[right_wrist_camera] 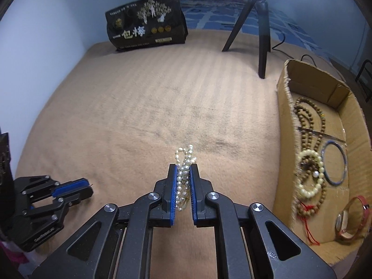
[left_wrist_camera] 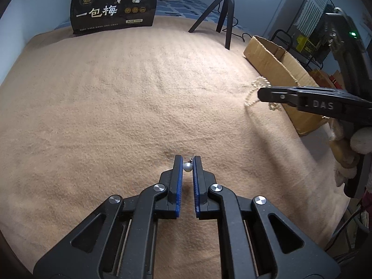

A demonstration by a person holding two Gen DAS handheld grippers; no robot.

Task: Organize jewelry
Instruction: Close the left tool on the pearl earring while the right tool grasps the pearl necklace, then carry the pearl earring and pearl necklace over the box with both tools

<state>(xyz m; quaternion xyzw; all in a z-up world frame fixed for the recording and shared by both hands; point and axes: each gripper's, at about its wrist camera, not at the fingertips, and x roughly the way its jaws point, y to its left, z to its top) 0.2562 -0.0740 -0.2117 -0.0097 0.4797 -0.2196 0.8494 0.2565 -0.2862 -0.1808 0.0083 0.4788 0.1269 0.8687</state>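
Open tan blanket (right_wrist_camera: 139, 107) ahead; cardboard box (right_wrist_camera: 284, 125) wall at right; tripod (right_wrist_camera: 261, 34) and black bag (right_wrist_camera: 146, 26) beyond.

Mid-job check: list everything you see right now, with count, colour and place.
pearl strand: one, white, clamped in right gripper
pearl earring: one, white, clamped in left gripper
cardboard box: one, brown, right on the blanket
wooden beads: one string, brown, in box
bead bracelet: one, cream, in box
bangle: one, blue, in box
watch: one, red strap, box near corner
blanket: one, tan, underneath
snack bag: one, black, far side
tripod: one, black, far right
left gripper: black, blue pads, shut
right gripper: same, shut
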